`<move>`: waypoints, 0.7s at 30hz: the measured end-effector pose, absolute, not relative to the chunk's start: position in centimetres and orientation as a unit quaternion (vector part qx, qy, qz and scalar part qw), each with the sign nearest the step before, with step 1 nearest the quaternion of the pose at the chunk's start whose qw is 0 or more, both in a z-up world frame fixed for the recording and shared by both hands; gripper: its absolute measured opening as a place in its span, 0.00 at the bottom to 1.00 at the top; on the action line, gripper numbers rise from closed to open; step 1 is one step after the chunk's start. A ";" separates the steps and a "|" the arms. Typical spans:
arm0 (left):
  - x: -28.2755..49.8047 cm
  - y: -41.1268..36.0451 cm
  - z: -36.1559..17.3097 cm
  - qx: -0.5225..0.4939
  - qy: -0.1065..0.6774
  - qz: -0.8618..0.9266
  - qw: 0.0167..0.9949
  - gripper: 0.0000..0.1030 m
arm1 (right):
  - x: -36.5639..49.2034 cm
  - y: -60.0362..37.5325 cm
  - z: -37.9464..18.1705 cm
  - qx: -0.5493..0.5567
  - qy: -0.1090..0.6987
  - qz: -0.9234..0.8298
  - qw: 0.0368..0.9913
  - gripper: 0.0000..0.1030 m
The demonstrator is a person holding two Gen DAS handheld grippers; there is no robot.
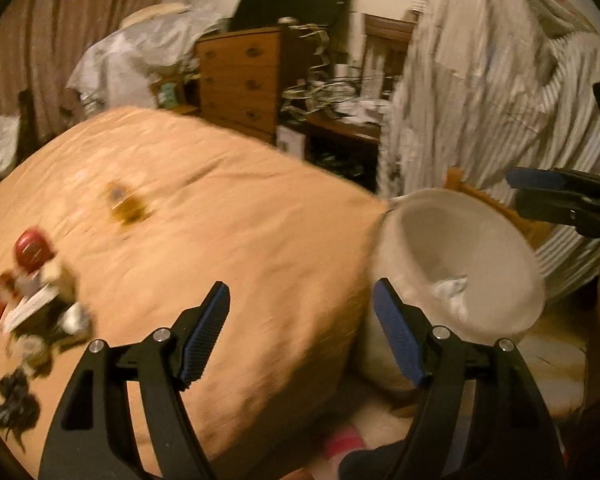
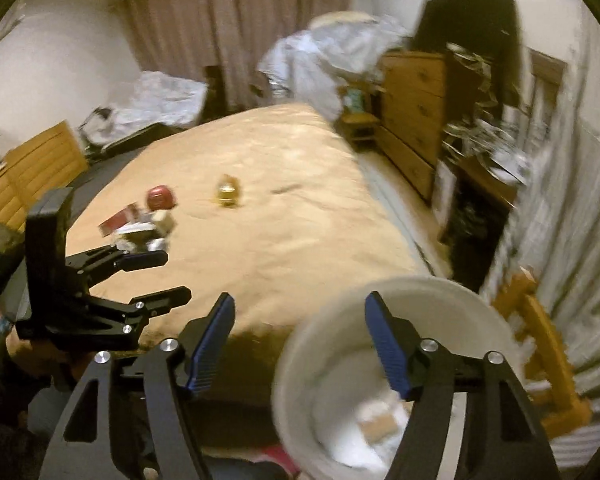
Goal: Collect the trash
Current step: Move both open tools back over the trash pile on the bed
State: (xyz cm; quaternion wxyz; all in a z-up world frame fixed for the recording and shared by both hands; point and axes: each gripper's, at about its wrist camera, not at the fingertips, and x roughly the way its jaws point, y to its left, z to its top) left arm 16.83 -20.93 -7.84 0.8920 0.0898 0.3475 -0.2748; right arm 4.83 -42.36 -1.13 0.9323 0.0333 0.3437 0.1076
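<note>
Both our tongs, left tongs [image 1: 302, 334] and right tongs [image 2: 300, 346], gape empty; next we reach for the litter pile [image 2: 140, 226] (bin [image 2: 324, 344] beside bed [image 2: 260, 220]).

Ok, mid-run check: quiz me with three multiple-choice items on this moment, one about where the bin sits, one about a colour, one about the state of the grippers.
1. Where is the white bin?
A. On top of the bed
B. On the floor beside the bed's corner
C. On the wooden dresser

2. What colour is the bedcover?
A. Orange-tan
B. Dark green
C. White

3. How do the left gripper and right gripper stand?
A. Both clamped on trash
B. One clamped on the bin's rim
C. Both open with nothing between the pads

Answers: 1 B, the bin stands low next to the bed's near corner in both views, with crumpled paper inside. 2 A, the cover reads orange-tan throughout. 3 C, each pair of blue pads is spread with empty space between.
</note>
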 end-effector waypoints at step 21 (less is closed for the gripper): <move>20.0 11.5 -11.2 0.095 0.382 -0.116 0.912 0.79 | 13.7 -20.1 -11.4 -0.006 0.436 0.274 0.857 0.73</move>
